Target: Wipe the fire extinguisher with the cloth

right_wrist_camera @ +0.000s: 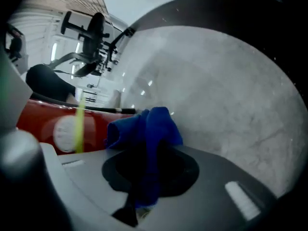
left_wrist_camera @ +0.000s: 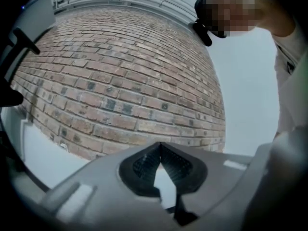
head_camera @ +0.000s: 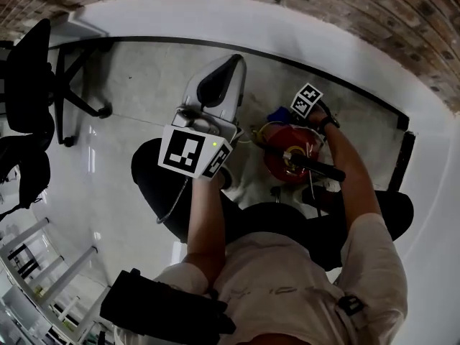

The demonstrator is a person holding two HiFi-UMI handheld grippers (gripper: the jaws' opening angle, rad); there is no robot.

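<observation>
The red fire extinguisher (head_camera: 286, 158) stands on the floor in front of the person, with a black hose and handle (head_camera: 313, 165) across its top. In the right gripper view its red body (right_wrist_camera: 45, 124) fills the left side. My right gripper (head_camera: 285, 118) is shut on a blue cloth (right_wrist_camera: 144, 129), which it holds just beyond the extinguisher's top; whether the cloth touches it I cannot tell. The cloth (head_camera: 277, 113) shows as a small blue bunch. My left gripper (head_camera: 231, 63) is raised left of the extinguisher and points at the brick wall. Its jaws (left_wrist_camera: 160, 148) meet at the tips, holding nothing.
A brick wall (head_camera: 374, 13) above a white base with black skirting curves round the back. A black office chair (head_camera: 32, 77) stands at the far left. The floor (head_camera: 144, 85) is grey concrete. A yellow tag (right_wrist_camera: 79, 121) hangs on the extinguisher.
</observation>
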